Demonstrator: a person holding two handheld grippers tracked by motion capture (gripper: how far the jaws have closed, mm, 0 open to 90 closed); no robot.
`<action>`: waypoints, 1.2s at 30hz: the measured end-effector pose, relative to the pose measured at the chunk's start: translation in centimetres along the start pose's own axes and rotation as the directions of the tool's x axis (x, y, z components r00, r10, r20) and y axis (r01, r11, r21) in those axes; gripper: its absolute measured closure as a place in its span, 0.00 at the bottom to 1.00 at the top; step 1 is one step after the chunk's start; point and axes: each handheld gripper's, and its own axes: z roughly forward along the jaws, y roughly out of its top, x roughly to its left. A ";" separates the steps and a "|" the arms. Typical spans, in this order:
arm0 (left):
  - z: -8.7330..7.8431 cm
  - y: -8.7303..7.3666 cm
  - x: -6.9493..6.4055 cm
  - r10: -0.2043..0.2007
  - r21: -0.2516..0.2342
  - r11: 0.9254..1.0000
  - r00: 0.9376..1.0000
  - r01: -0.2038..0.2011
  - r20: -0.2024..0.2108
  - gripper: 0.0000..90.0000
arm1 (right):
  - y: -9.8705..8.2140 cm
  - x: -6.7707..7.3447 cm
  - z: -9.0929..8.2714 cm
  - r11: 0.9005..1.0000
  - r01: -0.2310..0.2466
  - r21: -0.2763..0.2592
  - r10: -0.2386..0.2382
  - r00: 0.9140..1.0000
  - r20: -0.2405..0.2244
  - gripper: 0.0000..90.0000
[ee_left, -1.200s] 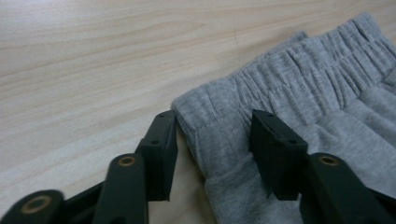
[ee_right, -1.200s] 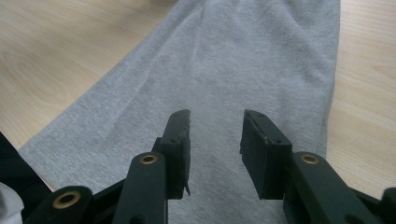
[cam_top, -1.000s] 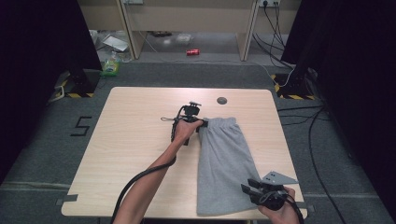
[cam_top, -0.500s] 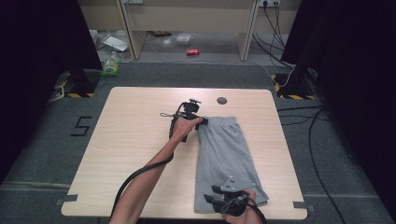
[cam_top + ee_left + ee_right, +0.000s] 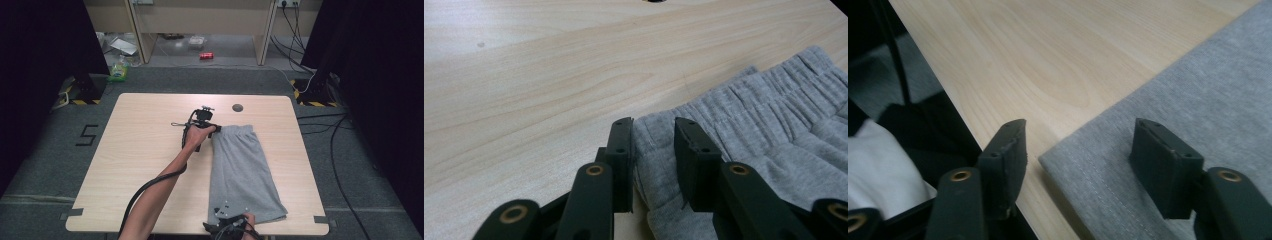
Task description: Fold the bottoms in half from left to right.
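Leftward along the near edge, the right gripper [image 5: 1078, 150] has slid to the hem corner of the grey shorts [image 5: 242, 170] (lying towards the table's [image 5: 150, 150] right edge), jaws just opening, spread. Left gripper [image 5: 654, 150] pinches the waistband corner, jaws just closing. Folding hasn't begun

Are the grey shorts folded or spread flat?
Folded: the grey shorts lie as one narrow strip, one leg over the other, waistband at the far end of the table.
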 end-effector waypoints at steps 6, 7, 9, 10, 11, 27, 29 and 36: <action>0.0 0.2 -0.3 0.026 0.004 1.000 1.000 -0.026 -0.017 0.80 | 0.0 -0.1 -0.1 1.000 0.028 0.002 -0.028 0.998 0.058 0.72; 0.0 0.2 -0.3 0.031 0.004 1.000 0.999 -0.031 -0.018 0.81 | 0.0 -0.2 -0.1 1.000 0.028 0.000 -0.028 0.998 0.058 0.77; 0.0 0.2 -0.4 0.044 -0.001 0.999 0.999 -0.044 -0.027 0.82 | -0.1 -0.4 -0.1 1.000 0.020 -0.008 -0.019 0.999 0.043 0.85; 0.1 0.2 -0.4 0.049 -0.003 0.999 0.998 -0.049 -0.032 0.83 | -0.1 -0.5 -0.1 1.000 0.010 -0.009 -0.010 0.999 0.037 0.86; 0.1 0.1 -0.5 0.054 -0.006 0.998 0.998 -0.055 -0.036 0.84 | -0.1 -0.6 -0.1 1.000 0.008 -0.014 -0.008 1.000 0.030 0.88; -1.4 0.4 2.0 0.133 0.025 0.991 0.987 -0.131 -0.088 0.87 | 2.6 0.2 3.2 1.000 0.015 -0.022 -0.017 0.997 -0.075 0.91; -1.9 0.3 2.9 0.130 0.031 0.991 0.987 -0.127 -0.100 0.87 | 3.2 0.5 3.8 1.000 0.009 -0.019 -0.011 0.996 -0.092 0.91; -4.1 -0.2 6.3 0.117 0.032 0.993 0.985 -0.113 -0.129 0.87 | 5.1 1.5 6.2 0.999 0.036 -0.025 -0.039 0.990 -0.138 0.91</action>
